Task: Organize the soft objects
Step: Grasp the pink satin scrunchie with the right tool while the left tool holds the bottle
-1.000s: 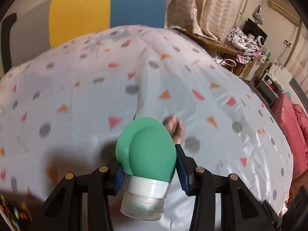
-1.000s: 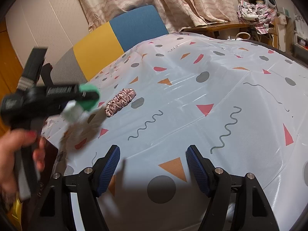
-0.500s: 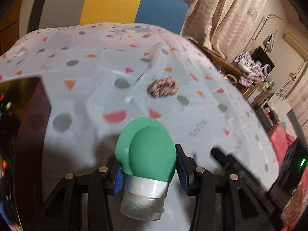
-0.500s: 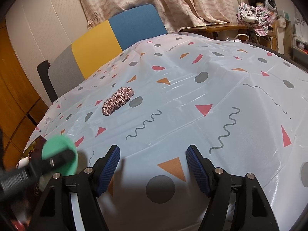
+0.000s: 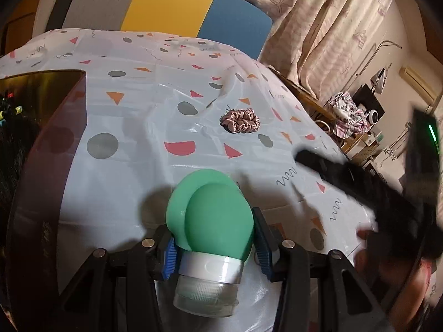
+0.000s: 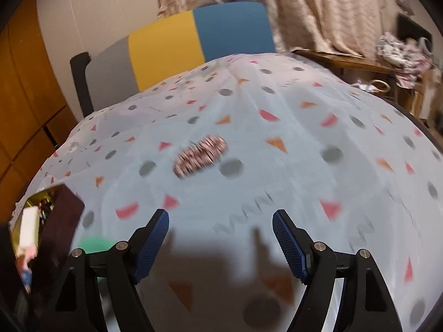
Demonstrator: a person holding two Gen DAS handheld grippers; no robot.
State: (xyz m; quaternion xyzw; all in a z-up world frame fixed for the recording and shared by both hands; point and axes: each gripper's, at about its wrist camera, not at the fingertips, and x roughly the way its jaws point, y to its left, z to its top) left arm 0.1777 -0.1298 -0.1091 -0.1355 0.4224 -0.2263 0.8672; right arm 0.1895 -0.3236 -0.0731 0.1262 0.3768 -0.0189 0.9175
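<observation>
My left gripper point(image 5: 213, 235) is shut on a green squeeze bottle point(image 5: 213, 213) with a clear cap, held above the near part of the patterned tablecloth point(image 5: 133, 127). A pink scrunchie point(image 5: 240, 120) lies on the cloth further ahead; it also shows, blurred, in the right wrist view point(image 6: 200, 155). My right gripper point(image 6: 220, 246) is open and empty, above the cloth with the scrunchie ahead of it. The green bottle point(image 6: 92, 244) peeks out at the right view's lower left.
A dark translucent box point(image 5: 41, 144) holding small items stands at the table's left edge, also seen in the right wrist view point(image 6: 61, 215). A grey, yellow and blue chair back point(image 5: 166, 8) is behind the table. Cluttered shelves point(image 5: 349, 113) stand at the right.
My left gripper has swung left with the bottle, bringing the dark box into view. My right gripper has turned left and moved toward the scrunchie.
</observation>
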